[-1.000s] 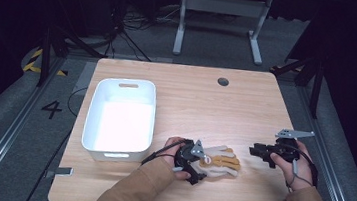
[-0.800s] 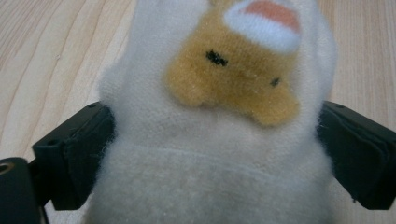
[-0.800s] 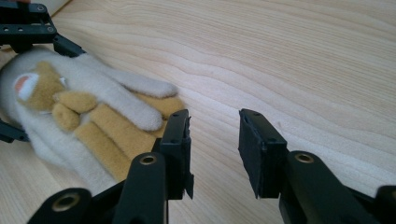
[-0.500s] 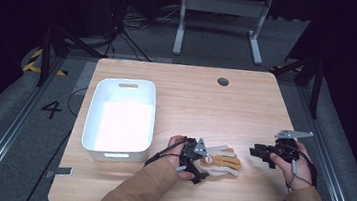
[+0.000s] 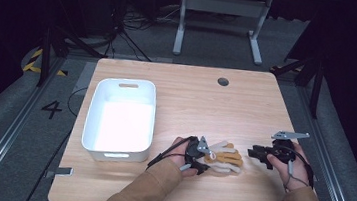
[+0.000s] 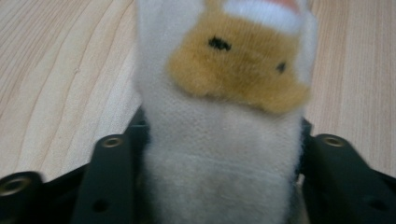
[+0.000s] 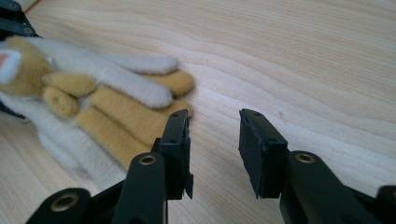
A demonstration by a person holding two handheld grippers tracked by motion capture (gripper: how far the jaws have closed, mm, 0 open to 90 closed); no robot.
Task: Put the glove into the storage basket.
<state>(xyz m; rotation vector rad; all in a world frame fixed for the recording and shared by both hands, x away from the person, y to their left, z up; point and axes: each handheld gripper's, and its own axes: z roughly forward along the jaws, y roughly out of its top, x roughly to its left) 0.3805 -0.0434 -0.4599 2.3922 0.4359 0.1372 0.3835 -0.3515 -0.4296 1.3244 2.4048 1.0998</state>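
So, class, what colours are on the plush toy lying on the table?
Cream-white and tan fluffy plush toy, clearest in the right gripper view.

A single numeral "4" stands on the grey floor left of the table; nothing else is readable.

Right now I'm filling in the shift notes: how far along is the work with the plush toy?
Done: the left gripper has just closed its jaws on the plush toy, whose white body sits squeezed between them in the left gripper view. In hand: the toy lies on the table, gripped but not lifted. Left: probably carrying it to the white bin. The right gripper waits open beside the toy.
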